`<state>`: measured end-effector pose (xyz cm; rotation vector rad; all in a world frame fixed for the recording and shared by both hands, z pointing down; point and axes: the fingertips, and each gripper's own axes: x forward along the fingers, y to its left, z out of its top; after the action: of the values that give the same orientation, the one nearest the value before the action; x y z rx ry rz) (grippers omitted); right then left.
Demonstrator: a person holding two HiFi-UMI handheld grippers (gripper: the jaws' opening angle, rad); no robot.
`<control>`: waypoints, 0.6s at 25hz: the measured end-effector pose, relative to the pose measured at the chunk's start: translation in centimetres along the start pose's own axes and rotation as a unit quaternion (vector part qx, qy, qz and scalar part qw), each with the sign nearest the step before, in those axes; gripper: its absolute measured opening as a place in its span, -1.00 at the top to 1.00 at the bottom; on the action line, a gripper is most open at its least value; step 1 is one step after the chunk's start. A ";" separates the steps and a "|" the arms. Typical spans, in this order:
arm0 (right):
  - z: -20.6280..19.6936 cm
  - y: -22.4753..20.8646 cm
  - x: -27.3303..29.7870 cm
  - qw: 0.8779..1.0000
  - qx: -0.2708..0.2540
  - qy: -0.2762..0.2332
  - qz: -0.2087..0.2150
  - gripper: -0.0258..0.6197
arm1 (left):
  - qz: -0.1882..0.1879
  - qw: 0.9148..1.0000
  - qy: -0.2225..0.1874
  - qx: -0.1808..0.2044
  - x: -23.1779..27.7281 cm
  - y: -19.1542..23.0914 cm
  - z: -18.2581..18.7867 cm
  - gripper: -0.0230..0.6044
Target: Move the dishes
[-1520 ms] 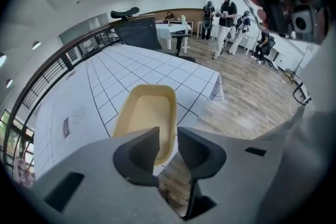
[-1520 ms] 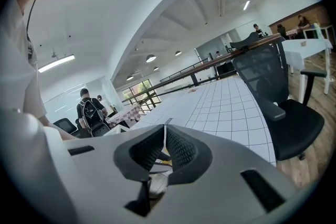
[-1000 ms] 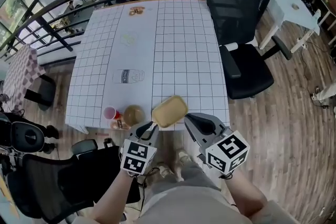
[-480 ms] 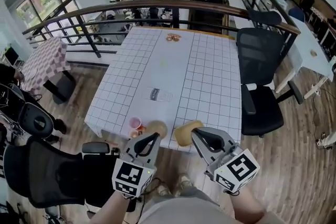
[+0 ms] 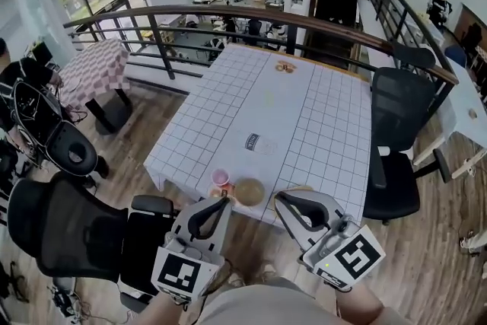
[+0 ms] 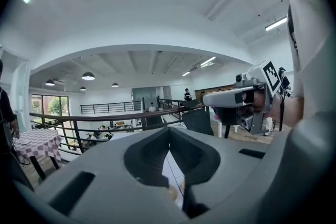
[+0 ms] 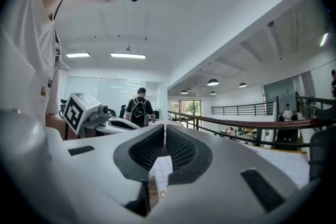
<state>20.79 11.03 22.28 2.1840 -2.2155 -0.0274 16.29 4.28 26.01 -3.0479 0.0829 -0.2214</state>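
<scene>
Wood floor [image 5: 426,240], curved railing [image 5: 251,11], office chairs [image 5: 396,125]

I take the bowl [image 5: 249,191] at the surface's [image 5: 319,110] near edge as my mark. A cup [image 5: 221,177] stands just left of it and a tray [image 5: 297,189] just right. A bottle [image 5: 257,142] lies beyond it. My left claw [image 5: 219,205] and right claw [image 5: 281,199] hang before it.

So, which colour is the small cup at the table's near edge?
Pink; the cup shows best in the head view.
</scene>
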 end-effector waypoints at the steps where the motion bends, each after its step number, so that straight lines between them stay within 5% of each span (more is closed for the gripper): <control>1: 0.2 0.6 0.4 1.000 0.000 -0.005 0.010 0.84 | 0.004 1.000 -0.002 -0.002 -0.7 0.3 0.1 0.88; 8: 2.2 2.6 2.9 0.998 -0.008 -0.028 0.047 0.84 | 0.066 0.998 -0.018 -0.002 -3.9 3.3 1.2 0.88; 15: 1.4 6.0 4.9 0.997 -0.022 -0.008 0.071 0.84 | 0.088 0.996 -0.015 -0.012 -7.2 5.0 -0.1 0.88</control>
<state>14.65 6.19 21.11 2.0065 -2.3488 -0.0912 8.94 -0.30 24.60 -3.0430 0.3521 -0.1636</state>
